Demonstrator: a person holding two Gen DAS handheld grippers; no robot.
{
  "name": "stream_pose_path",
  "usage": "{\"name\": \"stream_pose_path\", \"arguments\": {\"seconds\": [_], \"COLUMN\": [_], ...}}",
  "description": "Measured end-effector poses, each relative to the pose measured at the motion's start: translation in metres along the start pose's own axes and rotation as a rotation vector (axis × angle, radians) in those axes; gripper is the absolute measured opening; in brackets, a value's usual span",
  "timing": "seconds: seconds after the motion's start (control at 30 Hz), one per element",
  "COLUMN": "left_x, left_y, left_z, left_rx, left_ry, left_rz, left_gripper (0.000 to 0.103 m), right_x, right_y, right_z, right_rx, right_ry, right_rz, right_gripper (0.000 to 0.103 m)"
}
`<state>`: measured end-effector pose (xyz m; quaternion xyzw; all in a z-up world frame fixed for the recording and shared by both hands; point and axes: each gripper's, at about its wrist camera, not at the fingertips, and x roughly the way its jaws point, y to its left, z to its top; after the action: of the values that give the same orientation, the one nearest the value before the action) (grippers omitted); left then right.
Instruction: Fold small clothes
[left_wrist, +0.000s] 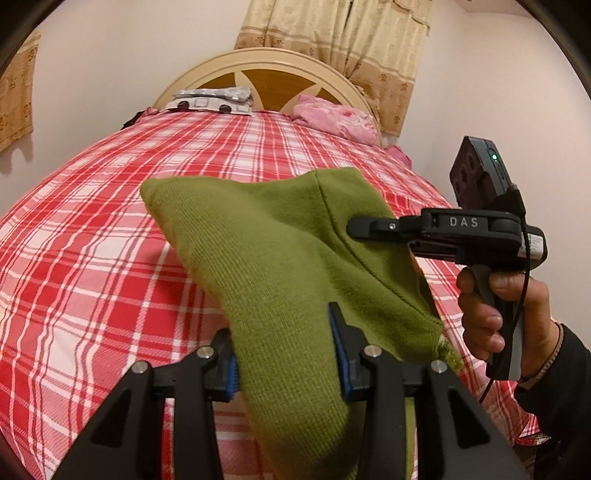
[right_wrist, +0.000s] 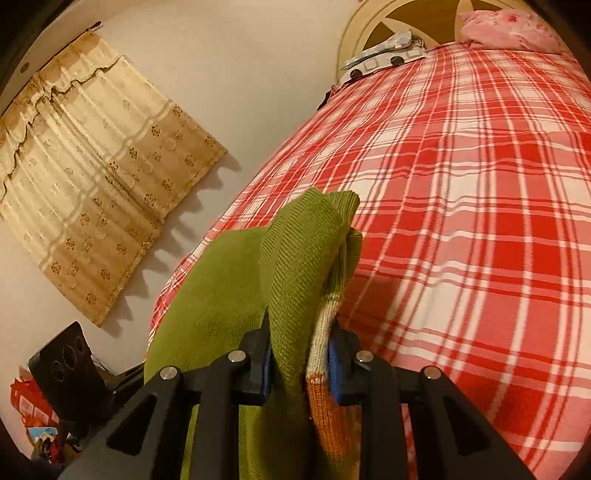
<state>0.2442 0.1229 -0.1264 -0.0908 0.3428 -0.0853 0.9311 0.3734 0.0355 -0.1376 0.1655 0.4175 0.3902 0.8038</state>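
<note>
Both tongs (left_wrist: 284, 354) (right_wrist: 301, 363) clamping green garment (left_wrist: 266, 236), lifted

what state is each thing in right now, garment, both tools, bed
green knit garment: lifted off the bed, held at two places
left tool: shut on the garment
right tool: shut on the garment's bunched edge
plaid bedspread: spread flat
pink pillow: lying by the headboard
</note>
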Motion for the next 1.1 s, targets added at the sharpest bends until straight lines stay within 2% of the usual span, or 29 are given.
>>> {"name": "stream_pose_path", "arguments": {"seconds": [0.37,1.1], "left_x": [-0.006,-0.012], "left_y": [0.024,0.056], "left_z": [-0.013,-0.039], "left_rx": [-0.051,-0.118], "left_ry": [0.006,0.036], "left_rz": [0.038,0.050], "left_gripper": [0.040,0.040], "right_x": [0.038,0.078], "right_y": [0.014,0.027], "right_z": [0.000,-0.004], "right_rx": [-0.009,-0.011], "right_ry": [0.061,0.123], "right_rz": [0.035,0.048], "right_gripper": [0.024,0.024]}}
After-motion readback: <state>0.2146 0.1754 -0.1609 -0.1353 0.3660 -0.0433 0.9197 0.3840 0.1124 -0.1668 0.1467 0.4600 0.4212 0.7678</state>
